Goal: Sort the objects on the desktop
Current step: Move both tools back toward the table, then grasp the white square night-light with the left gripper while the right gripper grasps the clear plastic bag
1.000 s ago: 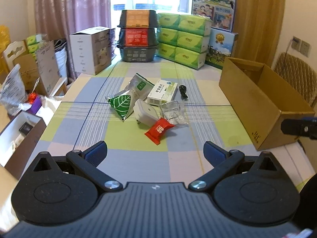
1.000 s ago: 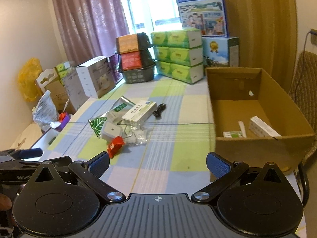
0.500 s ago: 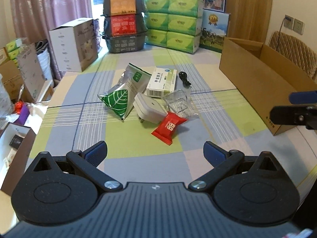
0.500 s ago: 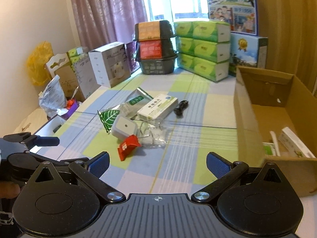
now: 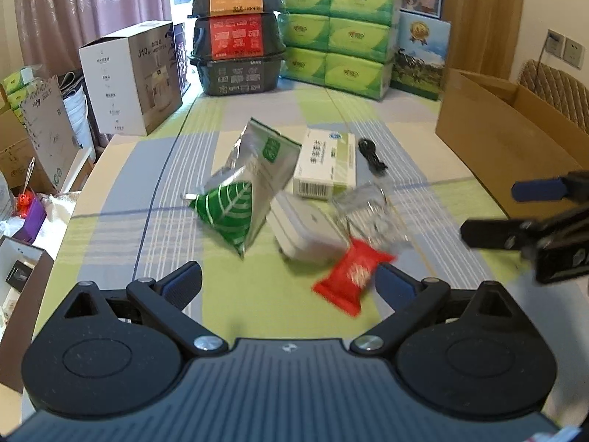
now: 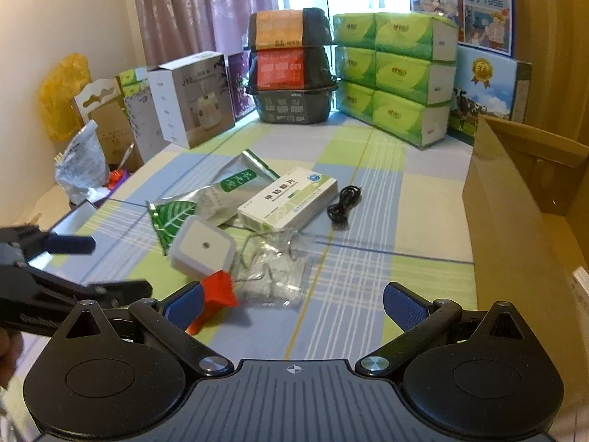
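A small pile lies mid-table: a red snack packet (image 5: 351, 276) (image 6: 217, 296), a white plug adapter (image 5: 305, 230) (image 6: 202, 250), a clear plastic bag (image 5: 370, 211) (image 6: 274, 270), a green leaf pouch (image 5: 230, 211) (image 6: 173, 219), a silver tea pouch (image 5: 263, 154), a white medicine box (image 5: 325, 164) (image 6: 289, 197) and a black cable (image 5: 371, 154) (image 6: 344, 202). My left gripper (image 5: 291, 289) is open just short of the red packet. My right gripper (image 6: 294, 304) is open, close before the clear bag, its left finger beside the packet. Each gripper shows in the other's view: right (image 5: 522, 210), left (image 6: 95, 267).
An open cardboard box (image 6: 515, 213) (image 5: 493, 136) stands along the table's right side. Green tissue packs (image 6: 397, 73), stacked black containers (image 5: 237, 37) and a white appliance box (image 5: 132, 77) line the far end. Cartons and bags crowd the floor at left.
Both grippers have moved forward and lower toward the pile, which now sits much closer. The right gripper has swung left, away from the cardboard box. Both stay open.
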`<action>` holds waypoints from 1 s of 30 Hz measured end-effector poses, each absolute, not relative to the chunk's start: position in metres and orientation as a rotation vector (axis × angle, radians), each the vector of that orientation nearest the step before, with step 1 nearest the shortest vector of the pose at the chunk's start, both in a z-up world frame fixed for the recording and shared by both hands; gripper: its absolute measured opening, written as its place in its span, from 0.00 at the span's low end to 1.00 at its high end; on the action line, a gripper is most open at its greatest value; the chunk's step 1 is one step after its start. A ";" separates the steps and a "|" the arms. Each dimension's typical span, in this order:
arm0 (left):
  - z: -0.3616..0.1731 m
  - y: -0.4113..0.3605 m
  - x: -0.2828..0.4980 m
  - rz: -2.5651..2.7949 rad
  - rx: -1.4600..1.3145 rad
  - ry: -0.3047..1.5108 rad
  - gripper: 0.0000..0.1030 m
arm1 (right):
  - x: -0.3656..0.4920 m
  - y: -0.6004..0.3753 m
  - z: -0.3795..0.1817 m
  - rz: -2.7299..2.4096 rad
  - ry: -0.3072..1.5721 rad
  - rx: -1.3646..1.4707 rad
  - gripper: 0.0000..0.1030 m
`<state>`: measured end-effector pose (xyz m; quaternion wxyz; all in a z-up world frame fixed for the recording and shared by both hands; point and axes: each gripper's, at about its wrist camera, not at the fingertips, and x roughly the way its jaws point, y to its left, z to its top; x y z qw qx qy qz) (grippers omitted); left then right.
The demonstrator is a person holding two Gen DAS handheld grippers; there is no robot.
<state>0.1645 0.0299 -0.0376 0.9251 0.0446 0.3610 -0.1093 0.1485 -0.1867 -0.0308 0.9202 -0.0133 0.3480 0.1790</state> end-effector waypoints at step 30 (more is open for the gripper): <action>-0.049 0.041 0.221 -0.136 0.017 0.743 0.91 | 0.218 -0.157 -0.081 0.407 0.842 -0.048 0.29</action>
